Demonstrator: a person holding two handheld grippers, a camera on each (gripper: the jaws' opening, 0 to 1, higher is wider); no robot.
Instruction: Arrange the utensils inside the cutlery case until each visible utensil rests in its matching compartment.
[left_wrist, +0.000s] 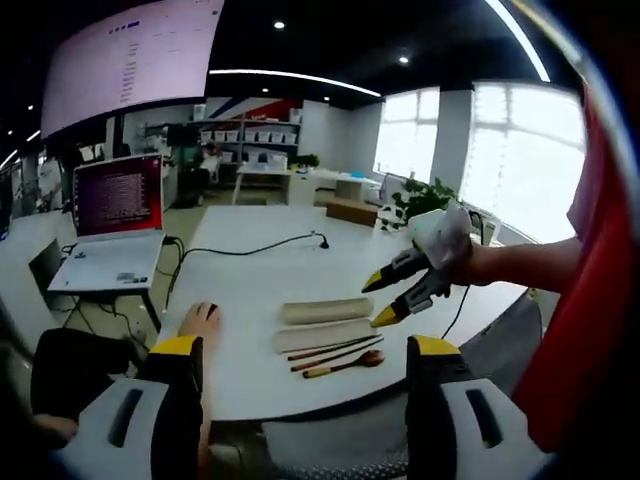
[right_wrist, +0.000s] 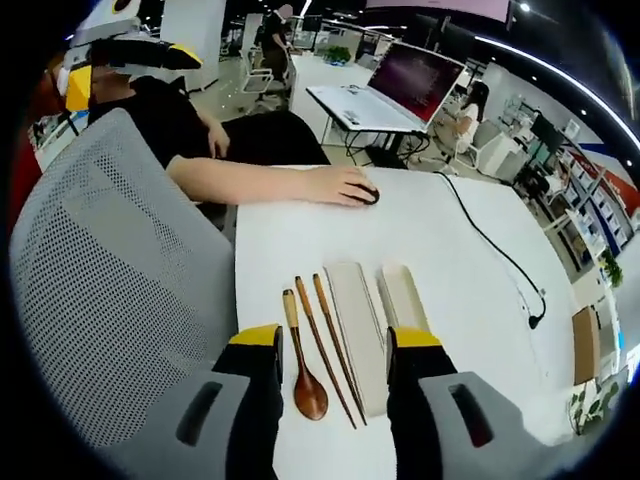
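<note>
Wooden spoon (right_wrist: 304, 375) and chopsticks (right_wrist: 330, 345) lie beside the open cutlery case (right_wrist: 362, 325), partly hidden by the empty, wide-open right gripper (right_wrist: 335, 345); left gripper (left_wrist: 303, 352) likewise.

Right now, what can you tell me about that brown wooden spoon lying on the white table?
The brown wooden spoon looks like one piece of dark, glossy wood: a slim straight handle with a paler tip and a small oval bowl. It lies flat on the white table, outside the pale cutlery case, alongside two thin wooden chopsticks that lie between it and the case. Whether it touches the nearer chopstick is unclear. Its bowl end sits between the right gripper's open jaws, which are not holding it.
</note>
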